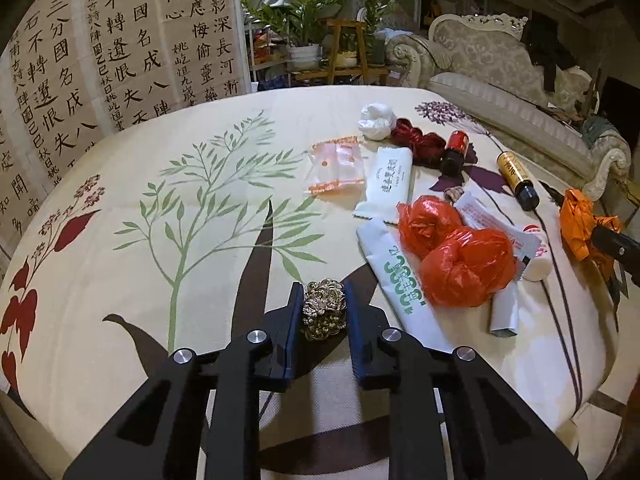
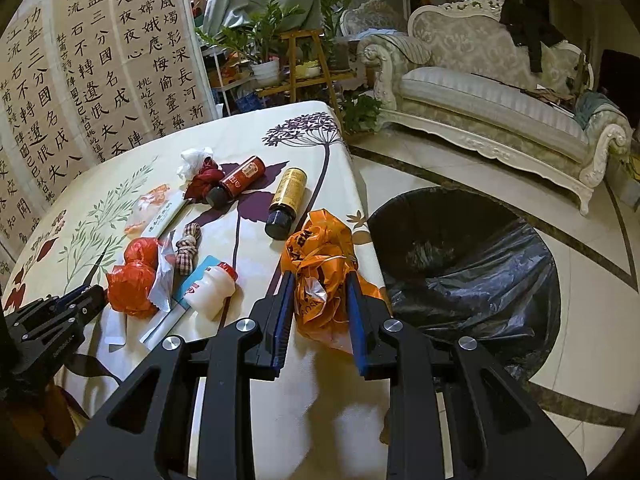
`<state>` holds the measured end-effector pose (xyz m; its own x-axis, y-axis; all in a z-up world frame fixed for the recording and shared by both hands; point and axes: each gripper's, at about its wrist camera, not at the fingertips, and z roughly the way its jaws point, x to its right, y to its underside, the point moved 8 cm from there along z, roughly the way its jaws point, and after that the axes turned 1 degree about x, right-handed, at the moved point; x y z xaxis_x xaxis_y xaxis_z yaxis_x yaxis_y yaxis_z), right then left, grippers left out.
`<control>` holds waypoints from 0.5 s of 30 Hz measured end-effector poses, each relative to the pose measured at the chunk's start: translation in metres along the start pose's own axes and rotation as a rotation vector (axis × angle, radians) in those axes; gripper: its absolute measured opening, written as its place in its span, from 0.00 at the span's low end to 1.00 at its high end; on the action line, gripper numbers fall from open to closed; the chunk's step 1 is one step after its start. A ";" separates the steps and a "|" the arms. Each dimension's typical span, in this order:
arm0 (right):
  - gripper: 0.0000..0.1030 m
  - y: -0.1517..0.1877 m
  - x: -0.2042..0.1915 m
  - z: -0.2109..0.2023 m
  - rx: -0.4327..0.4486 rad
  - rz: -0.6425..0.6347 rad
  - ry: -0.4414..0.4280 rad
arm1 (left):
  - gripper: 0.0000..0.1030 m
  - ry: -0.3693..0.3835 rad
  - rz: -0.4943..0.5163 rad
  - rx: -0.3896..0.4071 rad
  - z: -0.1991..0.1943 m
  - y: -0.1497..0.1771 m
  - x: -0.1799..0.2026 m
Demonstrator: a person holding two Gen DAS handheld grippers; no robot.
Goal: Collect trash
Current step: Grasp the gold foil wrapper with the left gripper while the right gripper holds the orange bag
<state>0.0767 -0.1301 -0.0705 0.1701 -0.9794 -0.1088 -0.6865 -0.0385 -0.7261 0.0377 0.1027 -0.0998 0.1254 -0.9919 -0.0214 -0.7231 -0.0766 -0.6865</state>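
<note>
My left gripper (image 1: 323, 290) is shut on a crumpled gold wad (image 1: 322, 314) that rests on the tablecloth near the front edge. My right gripper (image 2: 320, 280) is shut on a crumpled orange plastic bag (image 2: 320, 248) at the table's right edge. A bin lined with a black bag (image 2: 460, 264) stands on the floor just right of that edge. Two scrunched red plastic bags (image 1: 452, 256) lie to the right of the gold wad, on top of white paper wrappers (image 1: 400, 280).
Across the floral tablecloth (image 1: 160, 280) lie a red bottle (image 2: 240, 180), a gold bottle (image 2: 288, 196), a small white bottle (image 2: 212, 288), a white tissue wad (image 1: 374, 120), dark red cloth (image 1: 416, 140) and a clear wrapper (image 1: 338, 168). A sofa (image 2: 500, 100) stands behind.
</note>
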 end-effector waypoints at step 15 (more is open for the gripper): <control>0.24 -0.005 0.049 -0.011 0.038 0.065 0.088 | 0.20 0.113 0.048 0.160 -0.041 -0.052 0.067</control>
<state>0.0811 -0.1795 -0.0647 0.0623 -0.9933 -0.0972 -0.6662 0.0312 -0.7451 0.0558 0.0356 -0.0356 0.0098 -0.9998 0.0186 -0.6081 -0.0207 -0.7936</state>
